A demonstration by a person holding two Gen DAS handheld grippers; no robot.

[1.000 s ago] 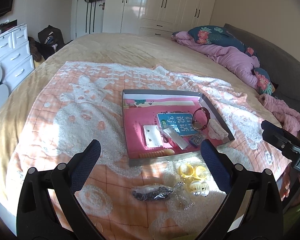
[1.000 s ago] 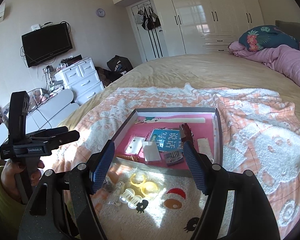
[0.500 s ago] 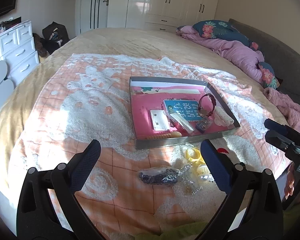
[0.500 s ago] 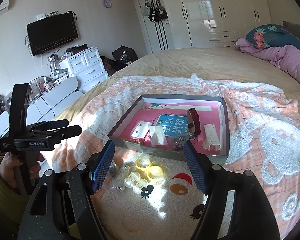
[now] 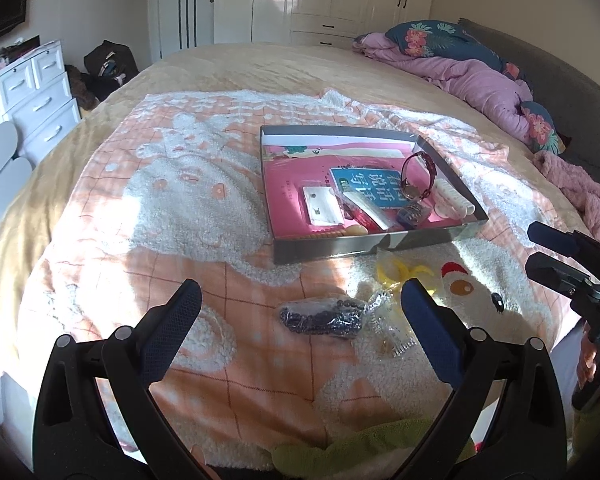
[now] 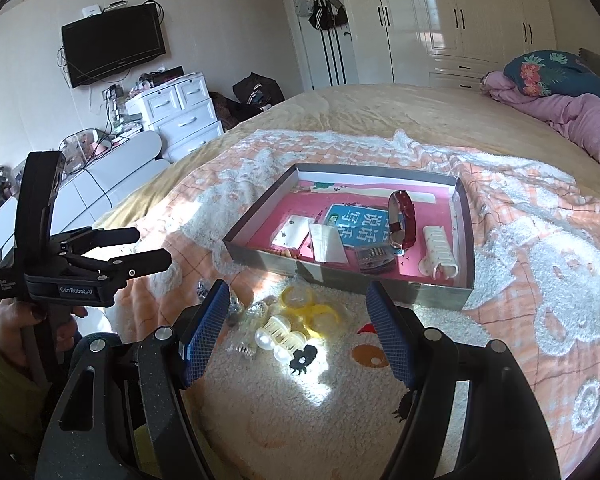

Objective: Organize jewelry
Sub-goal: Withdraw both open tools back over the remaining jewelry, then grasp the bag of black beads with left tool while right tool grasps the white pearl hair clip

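Note:
A grey tray (image 5: pixel 364 246) (image 6: pixel 260 262) with a pink floor lies on the bed blanket. It holds a dark red watch (image 5: pixel 418 174) (image 6: pixel 402 220), a blue card (image 5: pixel 366 186), a white earring card (image 5: pixel 320 210) and a white hair clip (image 6: pixel 440 252). In front of the tray lie a bag of dark beads (image 5: pixel 322 316), yellow rings (image 6: pixel 308 306) (image 5: pixel 396 274) and a cream pearl clip (image 6: pixel 278 336). My left gripper (image 5: pixel 300 312) is open and empty above the bead bag. My right gripper (image 6: pixel 296 316) is open and empty above the rings and clip.
An orange and white blanket (image 5: pixel 160 208) covers the bed. Purple bedding and floral pillows (image 5: pixel 472 76) lie at the far right. White drawers (image 6: pixel 176 116) stand left of the bed. The near bed edge is just below both grippers.
Both grippers have drawn back toward the near bed edge and lowered; the tray and loose items now sit farther away. Nothing was picked up.

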